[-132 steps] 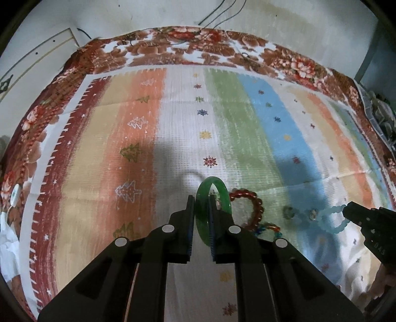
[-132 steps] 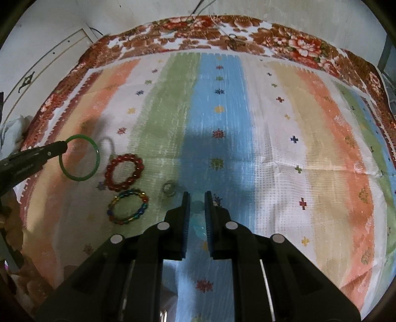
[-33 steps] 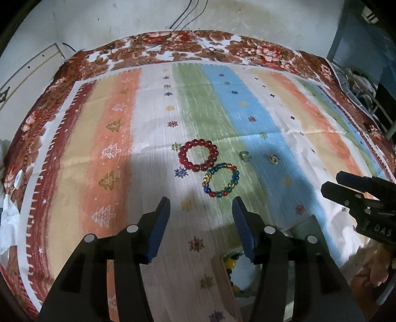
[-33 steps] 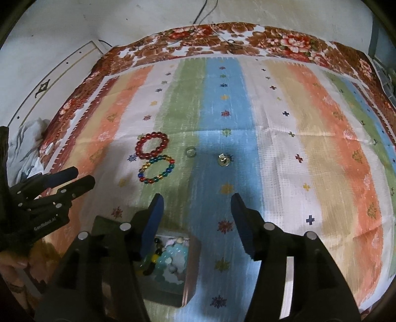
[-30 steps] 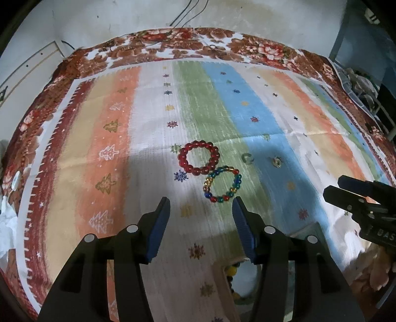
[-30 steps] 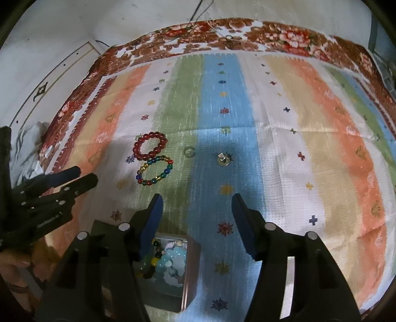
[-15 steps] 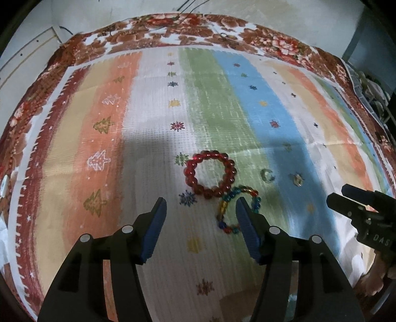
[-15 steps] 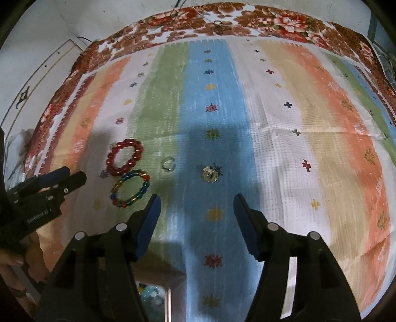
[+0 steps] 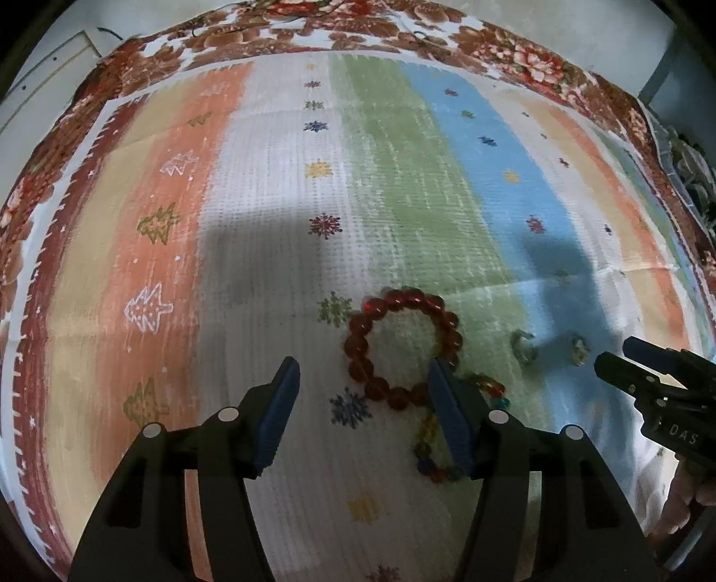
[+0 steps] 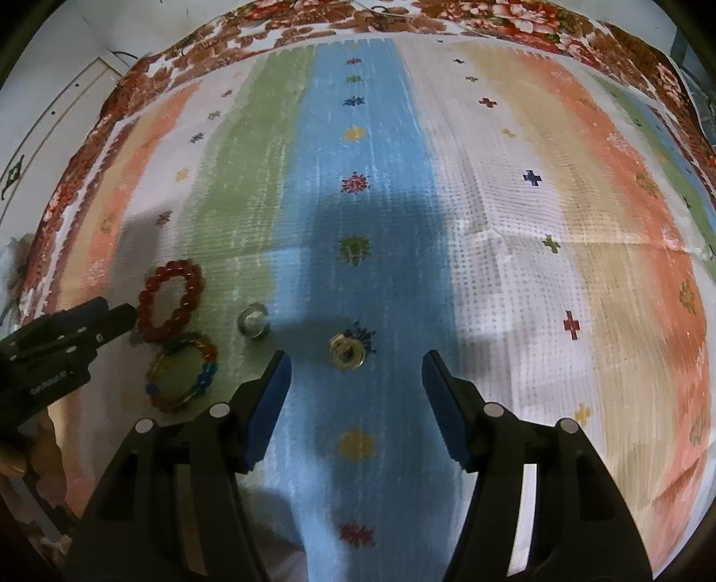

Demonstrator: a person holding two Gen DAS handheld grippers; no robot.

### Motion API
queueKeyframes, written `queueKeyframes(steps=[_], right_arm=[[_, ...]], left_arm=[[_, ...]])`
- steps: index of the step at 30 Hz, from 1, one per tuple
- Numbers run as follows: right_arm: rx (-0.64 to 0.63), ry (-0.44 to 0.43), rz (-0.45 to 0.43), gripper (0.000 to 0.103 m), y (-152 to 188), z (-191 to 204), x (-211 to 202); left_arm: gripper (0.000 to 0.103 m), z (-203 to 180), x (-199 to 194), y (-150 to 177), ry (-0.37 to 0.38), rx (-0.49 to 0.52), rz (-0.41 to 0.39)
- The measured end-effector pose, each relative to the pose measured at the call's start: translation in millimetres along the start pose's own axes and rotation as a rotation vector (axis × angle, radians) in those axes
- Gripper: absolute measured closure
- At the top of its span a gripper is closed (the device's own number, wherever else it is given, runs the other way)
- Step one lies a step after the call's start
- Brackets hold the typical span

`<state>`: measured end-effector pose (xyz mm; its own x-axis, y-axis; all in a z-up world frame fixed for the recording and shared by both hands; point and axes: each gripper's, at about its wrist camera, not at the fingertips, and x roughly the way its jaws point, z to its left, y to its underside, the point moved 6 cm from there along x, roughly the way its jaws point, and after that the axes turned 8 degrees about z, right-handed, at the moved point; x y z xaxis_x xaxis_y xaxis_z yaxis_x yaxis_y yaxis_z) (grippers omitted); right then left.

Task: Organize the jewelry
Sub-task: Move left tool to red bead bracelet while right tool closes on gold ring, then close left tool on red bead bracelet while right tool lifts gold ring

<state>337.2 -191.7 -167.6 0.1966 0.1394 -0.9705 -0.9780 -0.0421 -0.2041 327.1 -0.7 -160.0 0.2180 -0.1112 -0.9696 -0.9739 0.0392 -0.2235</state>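
A red bead bracelet (image 9: 402, 342) lies on the striped cloth, just ahead of my open left gripper (image 9: 362, 380), with its near part between the fingertips. A multicoloured bead bracelet (image 9: 447, 430) lies beside it, partly hidden behind the right finger. Both bracelets show in the right wrist view, red (image 10: 170, 302) and multicoloured (image 10: 181, 374). A clear ring (image 10: 253, 318) and a gold ring (image 10: 347, 351) lie on the cloth. My open right gripper (image 10: 355, 374) is just short of the gold ring. Both grippers are empty.
The striped cloth (image 9: 402, 179) covers the whole surface, with a floral border (image 9: 313, 27) at the far edge. The right gripper shows at the right of the left wrist view (image 9: 626, 358); the left gripper shows at the left of the right wrist view (image 10: 112, 318).
Both grippers have moved forward and lower toward the jewelry. The box with beads has dropped out of view. Earlier the left held a green bangle and the right a pale bracelet; both are now empty.
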Motion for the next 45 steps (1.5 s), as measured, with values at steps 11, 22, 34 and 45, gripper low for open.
queueKeyframes(steps=[11, 22, 34, 45], right_arm=[[-0.008, 0.024, 0.051, 0.042, -12, -3, 28], [-0.050, 0.083, 0.040, 0.083, -11, -4, 31], [-0.082, 0.045, -0.005, 0.086, -5, 9, 6], [-0.092, 0.018, -0.101, 0.086, 19, 19, -47]], left_arm=[[0.043, 1, 25, -15, -0.008, 0.006, 0.038], [0.084, 7, 29, -12, -0.065, 0.026, 0.029], [0.090, 4, 4, -8, -0.046, 0.027, -0.005], [0.090, -16, -53, 15, -0.009, 0.056, -0.102]])
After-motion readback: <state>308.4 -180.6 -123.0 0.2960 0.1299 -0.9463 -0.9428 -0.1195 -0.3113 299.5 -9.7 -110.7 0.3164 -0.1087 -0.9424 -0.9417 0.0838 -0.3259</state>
